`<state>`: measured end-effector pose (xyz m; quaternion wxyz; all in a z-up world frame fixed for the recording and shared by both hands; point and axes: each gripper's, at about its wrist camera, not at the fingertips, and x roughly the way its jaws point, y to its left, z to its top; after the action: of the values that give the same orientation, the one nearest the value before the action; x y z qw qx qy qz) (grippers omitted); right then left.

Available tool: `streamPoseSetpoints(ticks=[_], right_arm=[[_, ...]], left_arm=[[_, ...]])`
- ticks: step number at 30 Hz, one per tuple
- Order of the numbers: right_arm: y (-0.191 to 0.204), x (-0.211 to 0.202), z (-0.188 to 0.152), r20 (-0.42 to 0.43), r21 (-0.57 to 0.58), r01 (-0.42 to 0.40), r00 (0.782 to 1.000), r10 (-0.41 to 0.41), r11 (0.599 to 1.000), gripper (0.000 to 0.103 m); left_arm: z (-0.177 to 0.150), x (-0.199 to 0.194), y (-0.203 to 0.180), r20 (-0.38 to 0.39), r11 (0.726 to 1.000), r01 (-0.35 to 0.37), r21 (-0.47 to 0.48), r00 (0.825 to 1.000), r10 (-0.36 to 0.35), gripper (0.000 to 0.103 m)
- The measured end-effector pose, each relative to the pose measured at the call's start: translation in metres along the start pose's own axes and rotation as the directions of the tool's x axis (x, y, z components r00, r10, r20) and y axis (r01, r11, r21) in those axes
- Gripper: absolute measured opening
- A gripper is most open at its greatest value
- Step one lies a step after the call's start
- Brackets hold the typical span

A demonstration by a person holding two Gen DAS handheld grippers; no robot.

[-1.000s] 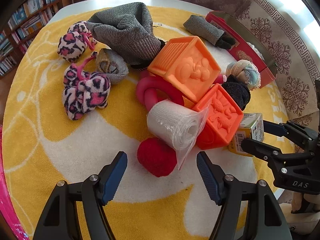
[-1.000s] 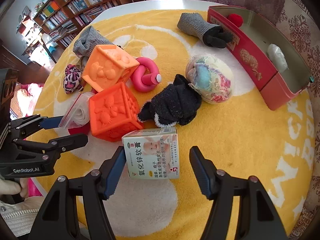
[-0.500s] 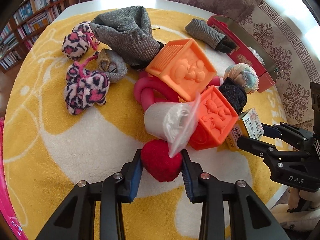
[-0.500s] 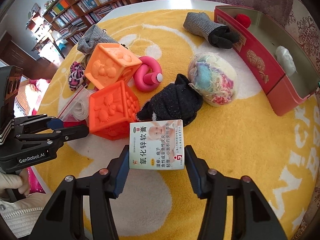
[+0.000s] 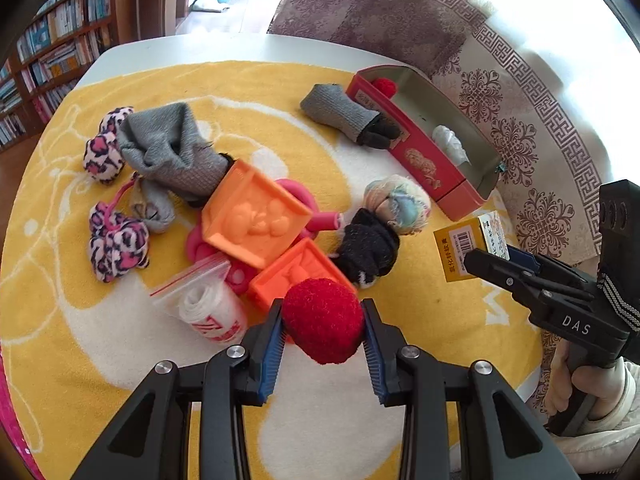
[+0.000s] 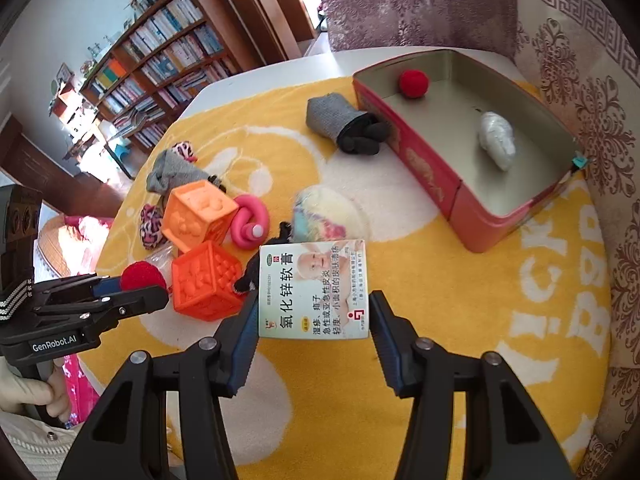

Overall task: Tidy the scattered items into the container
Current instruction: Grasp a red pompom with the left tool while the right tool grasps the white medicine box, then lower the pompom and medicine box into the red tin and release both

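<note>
A white bench [image 5: 224, 46] is covered by a yellow and white towel [image 5: 420, 320], with bookshelves [image 6: 160, 60] seen behind it and a patterned purple-brown fabric [image 5: 520, 92] beside it. A red tin container [image 6: 460, 200] with a metal interior is set near the towel's far edge; a small red pompom [image 6: 413, 83] and a white crumpled item [image 6: 496, 140] are already lying inside it. A fuzzy red ball [image 5: 323, 320] is clamped between the jaws of the left gripper [image 5: 323, 334], which are closed on it and held above the towel. A white medicine box [image 6: 312, 290] printed with green and black characters is gripped by its sides in the right gripper [image 6: 312, 324], lifted clear of the towel, short of the container. Scattered on the towel are two orange embossed cubes [image 6: 206, 280], a pink ring toy [image 6: 248, 226], a black sock [image 5: 368, 248], a pastel yarn ball [image 5: 396, 204], a grey and black glove [image 5: 348, 120] touching the container's wall, a grey knitted cloth [image 5: 172, 152], leopard-print pieces [image 5: 116, 244] and a zip bag of white material [image 5: 208, 304].
</note>
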<state>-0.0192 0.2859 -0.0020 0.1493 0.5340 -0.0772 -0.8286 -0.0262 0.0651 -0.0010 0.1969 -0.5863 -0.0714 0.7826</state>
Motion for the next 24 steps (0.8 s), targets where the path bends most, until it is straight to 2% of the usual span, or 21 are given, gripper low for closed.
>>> streamPoseSetpoints(ticks=[8,13,17,24], right_arm=[[-0.066,-0.037,0.038,0.134,0.14,0.081,0.986,-0.1,0.987,0.057],[-0.086,-0.05,0.06,0.197,0.158,0.106,0.971,-0.137,0.982,0.057],[-0.092,-0.05,0.072,0.222,0.139,0.138,0.961,-0.167,0.981,0.057],[-0.101,-0.038,0.077,0.226,0.127,0.15,0.958,-0.176,0.98,0.057]], left_arm=[[0.047,0.007,-0.051,0.035,0.996,0.062,0.066,0.997,-0.065,0.038],[0.086,0.013,-0.083,0.075,0.991,0.073,0.108,0.994,-0.081,0.038],[0.122,0.018,-0.105,0.106,0.989,0.084,0.125,0.99,-0.097,0.038],[0.175,0.036,-0.143,0.13,0.982,0.099,0.163,0.984,-0.12,0.039]])
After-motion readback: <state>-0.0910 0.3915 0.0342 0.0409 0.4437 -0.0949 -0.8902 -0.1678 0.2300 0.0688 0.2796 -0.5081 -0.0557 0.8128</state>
